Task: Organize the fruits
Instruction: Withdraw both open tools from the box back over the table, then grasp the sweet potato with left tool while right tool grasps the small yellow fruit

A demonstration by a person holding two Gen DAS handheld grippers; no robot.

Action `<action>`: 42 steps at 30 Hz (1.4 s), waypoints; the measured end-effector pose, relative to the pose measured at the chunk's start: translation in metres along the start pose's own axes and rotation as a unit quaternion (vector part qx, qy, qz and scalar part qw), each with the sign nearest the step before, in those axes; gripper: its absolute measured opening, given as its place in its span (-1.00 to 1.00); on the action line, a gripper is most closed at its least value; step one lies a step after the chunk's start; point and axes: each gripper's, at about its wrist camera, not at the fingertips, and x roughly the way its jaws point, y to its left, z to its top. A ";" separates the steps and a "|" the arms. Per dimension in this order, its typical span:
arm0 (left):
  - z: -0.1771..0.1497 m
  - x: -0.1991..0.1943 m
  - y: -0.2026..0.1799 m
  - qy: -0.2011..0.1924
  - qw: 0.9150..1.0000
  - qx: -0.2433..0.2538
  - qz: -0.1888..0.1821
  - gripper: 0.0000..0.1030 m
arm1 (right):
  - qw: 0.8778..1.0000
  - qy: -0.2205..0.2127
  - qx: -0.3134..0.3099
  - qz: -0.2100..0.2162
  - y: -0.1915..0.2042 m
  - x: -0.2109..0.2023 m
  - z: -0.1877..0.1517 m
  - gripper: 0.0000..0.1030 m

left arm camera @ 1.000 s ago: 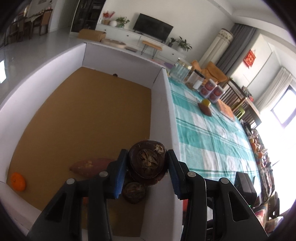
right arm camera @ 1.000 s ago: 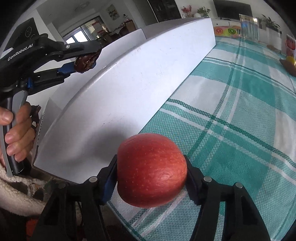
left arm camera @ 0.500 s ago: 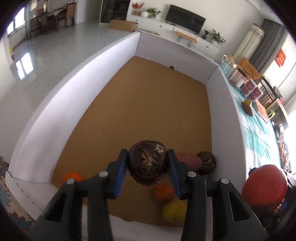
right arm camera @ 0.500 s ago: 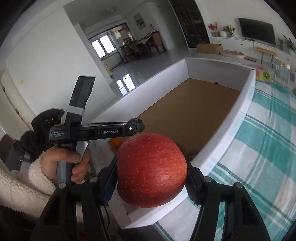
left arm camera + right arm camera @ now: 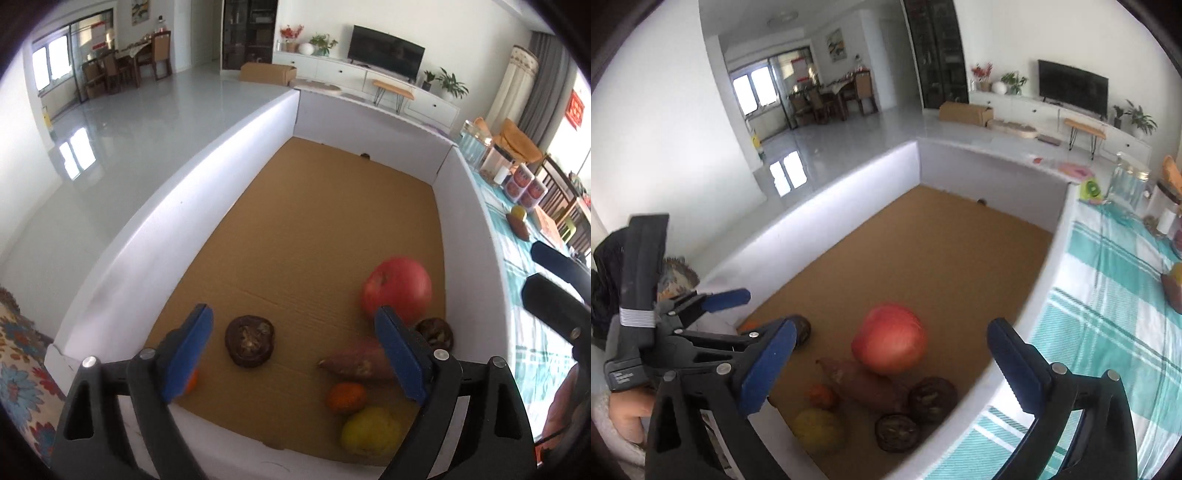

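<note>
Hovering over white-walled box [image 5: 155, 236]: left gripper [image 5: 295, 350] and right gripper [image 5: 890, 363], jaws of both just spread wide, nothing between the pads. Dark dried fruit [image 5: 250, 340] and red apple [image 5: 889, 342] lie released on the cardboard floor beside the sweet potato [image 5: 356, 360].
</note>
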 end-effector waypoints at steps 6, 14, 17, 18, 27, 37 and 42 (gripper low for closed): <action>0.007 -0.037 -0.063 -0.059 0.996 0.049 -0.052 0.76 | 0.989 -0.034 0.040 -0.136 -0.106 -0.055 -0.050 0.99; -0.019 -0.040 -0.206 -0.005 0.968 0.159 -0.194 0.80 | 0.944 -0.005 0.160 -0.290 -0.244 -0.096 -0.165 0.99; -0.040 -0.018 -0.255 0.062 0.951 0.176 -0.247 0.80 | 0.930 -0.008 0.236 -0.280 -0.267 -0.115 -0.184 0.99; -0.047 -0.011 -0.270 0.079 0.947 0.179 -0.256 0.80 | 0.928 -0.022 0.248 -0.276 -0.272 -0.121 -0.185 0.99; -0.057 0.022 -0.325 0.036 0.952 0.203 -0.226 0.80 | 0.896 0.024 0.321 -0.306 -0.310 -0.116 -0.207 1.00; 0.005 0.133 -0.336 -0.001 0.981 0.138 -0.135 0.80 | 0.894 0.049 0.288 -0.340 -0.305 -0.102 -0.204 1.00; 0.039 0.180 -0.367 0.064 0.979 0.108 -0.163 0.79 | 0.893 0.057 0.281 -0.346 -0.304 -0.100 -0.204 1.00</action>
